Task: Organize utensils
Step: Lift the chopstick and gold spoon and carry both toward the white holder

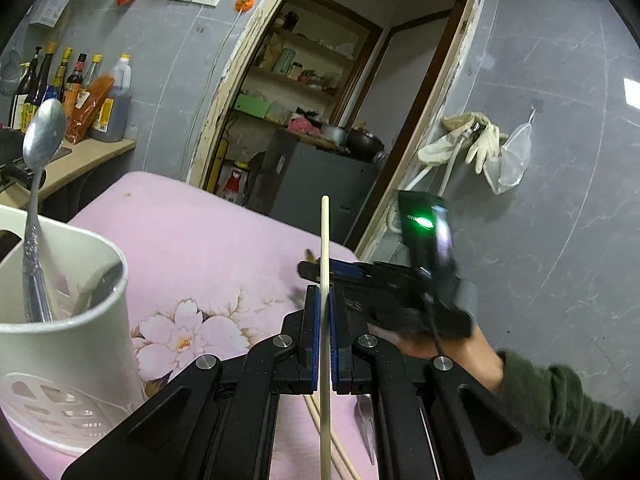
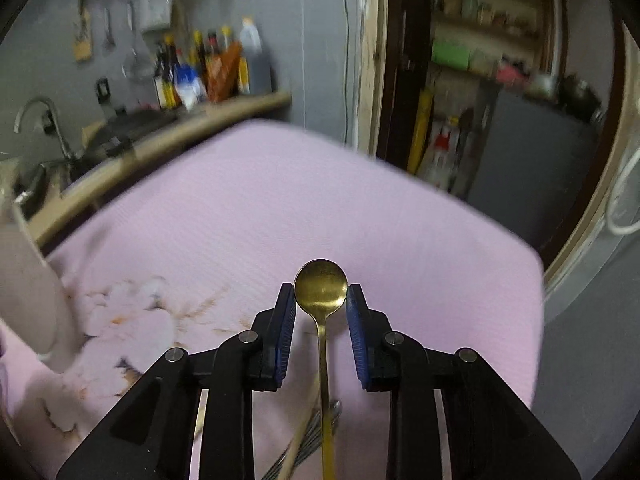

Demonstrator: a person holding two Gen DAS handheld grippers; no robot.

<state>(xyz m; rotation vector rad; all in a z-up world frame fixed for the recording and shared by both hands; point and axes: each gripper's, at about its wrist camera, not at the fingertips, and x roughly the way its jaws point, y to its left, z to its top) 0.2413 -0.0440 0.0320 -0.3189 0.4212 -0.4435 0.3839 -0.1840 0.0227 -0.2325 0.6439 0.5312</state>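
Note:
My left gripper point(image 1: 325, 300) is shut on a pale wooden chopstick point(image 1: 325, 236), which stands upright between the blue pads. A white utensil holder point(image 1: 72, 344) at the left has a silver spoon point(image 1: 42, 136) leaning in it. My right gripper point(image 2: 321, 300) grips the bowl of a gold spoon point(image 2: 321, 284) between its pad tips, and the handle runs back under the gripper. In the left wrist view the right gripper point(image 1: 306, 268) is just behind the chopstick, held by a hand in a green sleeve. The holder point(image 2: 28, 280) is a blur at the left edge.
A pink floral cloth point(image 1: 200, 240) covers the table. More chopsticks point(image 1: 340, 456) and silver utensils point(image 2: 308, 440) lie on it under the grippers. A counter with sauce bottles point(image 1: 72, 80) and a sink tap point(image 2: 40, 108) are at the back left; an open doorway point(image 1: 340, 100) is behind.

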